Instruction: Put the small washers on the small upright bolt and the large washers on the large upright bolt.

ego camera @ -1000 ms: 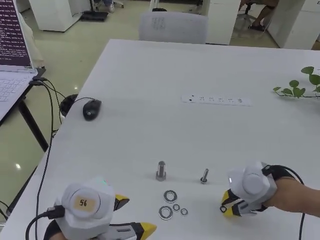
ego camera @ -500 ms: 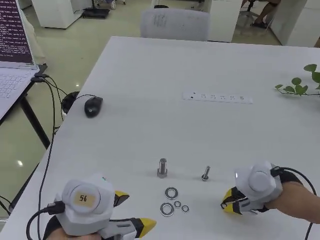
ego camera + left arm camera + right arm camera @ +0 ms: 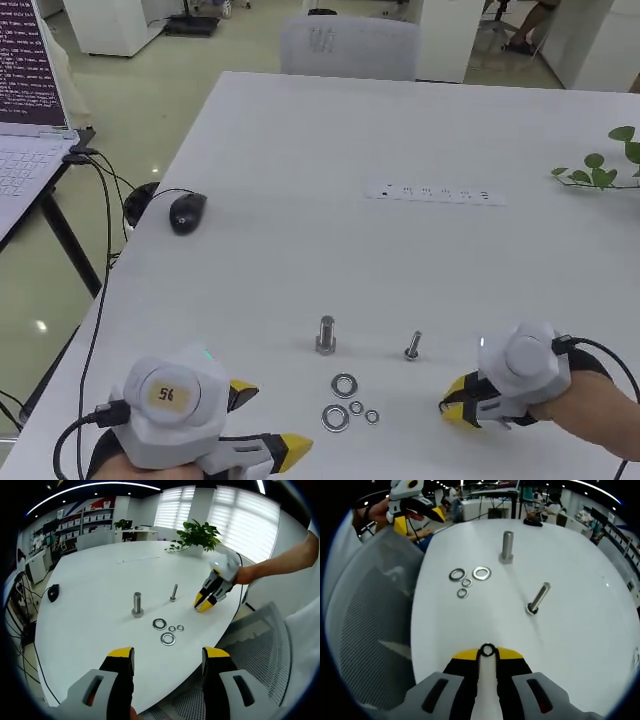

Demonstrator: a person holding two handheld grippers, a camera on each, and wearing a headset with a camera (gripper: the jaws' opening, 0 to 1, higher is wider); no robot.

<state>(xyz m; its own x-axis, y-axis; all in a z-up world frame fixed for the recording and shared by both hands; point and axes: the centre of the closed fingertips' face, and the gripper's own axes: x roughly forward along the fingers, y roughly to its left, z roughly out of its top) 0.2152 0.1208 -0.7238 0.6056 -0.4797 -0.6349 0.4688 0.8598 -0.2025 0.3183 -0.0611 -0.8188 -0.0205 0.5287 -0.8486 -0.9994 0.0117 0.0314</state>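
in the last second very little has changed on the worktop point(image 3: 300, 180). the whole head view has shifted a little, but that is the camera and not the things. the one real change is at the right gripper point(image 3: 455, 410): its body has swung a bit outward, to the right, while its yellow tips stay at almost the same place, near the small upright bolt point(image 3: 412, 347) and not touching it. its jaws are together, clamped on a small washer point(image 3: 488, 650), which sits between the tips in the right gripper view. the small bolt stands ahead of the tips there, with nothing on its shaft.

the left gripper point(image 3: 167, 660) stays low at the near left edge, with its jaws apart and empty, well apart from the parts. the large upright bolt point(image 3: 326, 335) is also bare. in front of the two bolts four loose washers lie close together: two large washers point(image 3: 344, 384) and two small washers point(image 3: 356, 407). they are flat on the worktop, at the same places as before.

so the task seems to be at its first placing: one small washer is picked up, and no washer is on a bolt yet. the turn of the right gripper looks like a preparation to bring the washer over the small bolt. the washer should come level above the bolt's tip before the release, otherwise it may catch or fall beside.
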